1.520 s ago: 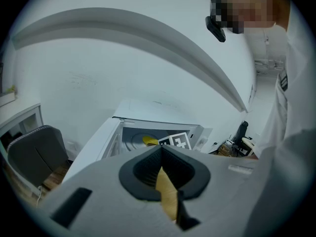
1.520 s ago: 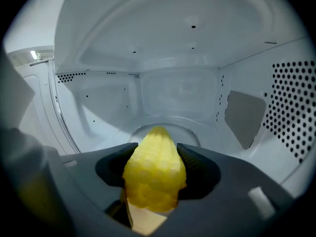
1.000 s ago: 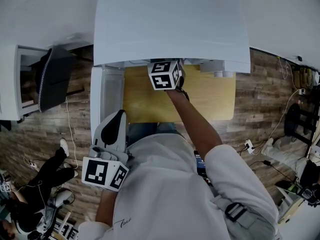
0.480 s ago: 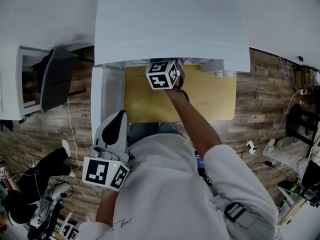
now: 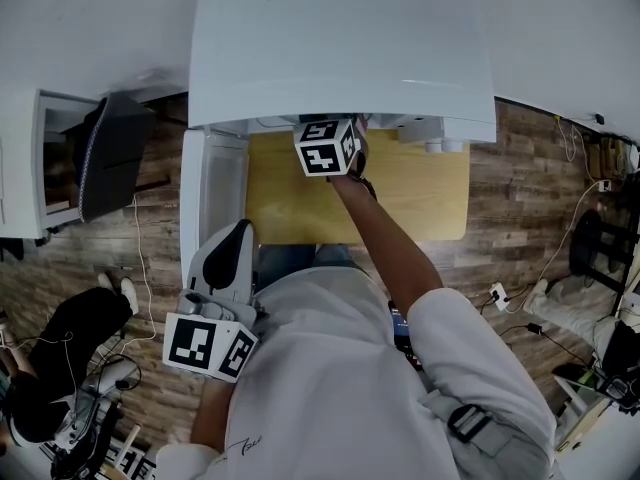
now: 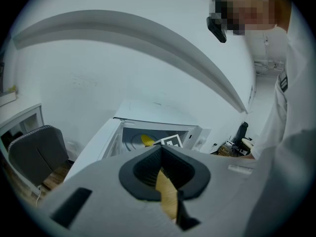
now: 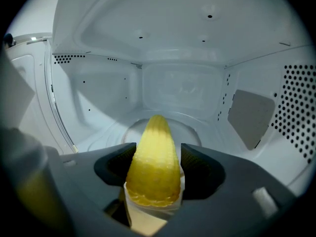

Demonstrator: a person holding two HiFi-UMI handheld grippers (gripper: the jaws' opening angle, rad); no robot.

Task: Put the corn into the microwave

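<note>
The yellow corn (image 7: 154, 162) lies between the jaws of my right gripper (image 7: 158, 152), tip pointing into the white microwave (image 5: 340, 48) over its glass turntable (image 7: 190, 127). The jaws are opening, and the pads stand beside the cob rather than squeezing it. In the head view only this gripper's marker cube (image 5: 328, 148) shows at the oven mouth. The microwave door (image 5: 212, 188) hangs open to the left. My left gripper (image 5: 238, 230) rests shut and empty near my body, outside the door. From the left gripper view, the corn (image 6: 146, 140) is visible inside the oven.
The microwave stands on a wooden table (image 5: 420, 198). A dark chair (image 5: 110, 153) and a white cabinet (image 5: 20, 168) are at the left. Another person (image 5: 60, 348) sits on the plank floor at lower left. Cables and gear lie at the right.
Both grippers have kept their place. The seated person's legs at lower left have shifted.
</note>
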